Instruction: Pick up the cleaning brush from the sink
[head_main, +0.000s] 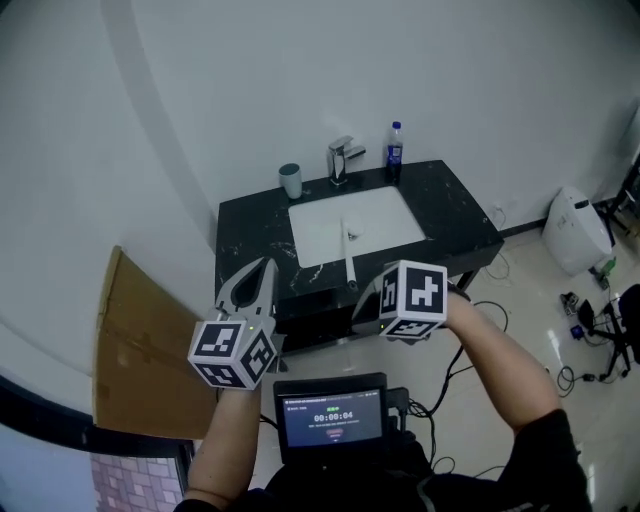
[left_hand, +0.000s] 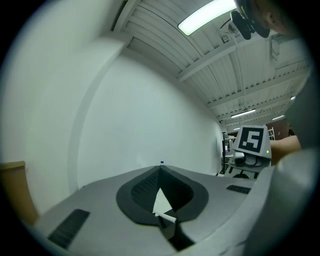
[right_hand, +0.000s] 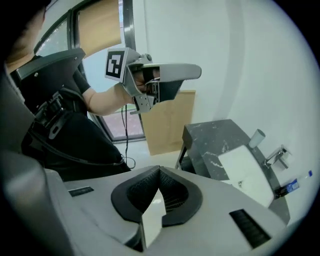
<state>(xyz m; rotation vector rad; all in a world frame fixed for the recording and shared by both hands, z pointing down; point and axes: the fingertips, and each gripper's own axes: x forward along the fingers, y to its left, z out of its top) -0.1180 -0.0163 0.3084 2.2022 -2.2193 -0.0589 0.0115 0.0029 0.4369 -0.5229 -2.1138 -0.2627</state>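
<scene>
The cleaning brush (head_main: 349, 253), a thin white stick, lies in the white sink (head_main: 385, 215), which is set in a black marble counter (head_main: 455, 220). Both grippers hang in the air in front of the counter, well short of the sink. My left gripper (head_main: 266, 266) is shut and empty; in its own view the left gripper (left_hand: 161, 169) faces a bare white wall. My right gripper (head_main: 366, 298) is also shut with nothing in it. In its own view the right gripper (right_hand: 160, 170) tilts down toward the counter (right_hand: 210, 142) and sink (right_hand: 247, 172).
A faucet (head_main: 343, 160), a blue bottle (head_main: 395, 150) and a grey cup (head_main: 290, 181) stand behind the sink. A cardboard sheet (head_main: 130, 350) leans on the wall at left. A white appliance (head_main: 578, 230) and cables lie on the floor at right. A small screen (head_main: 332, 415) sits at my chest.
</scene>
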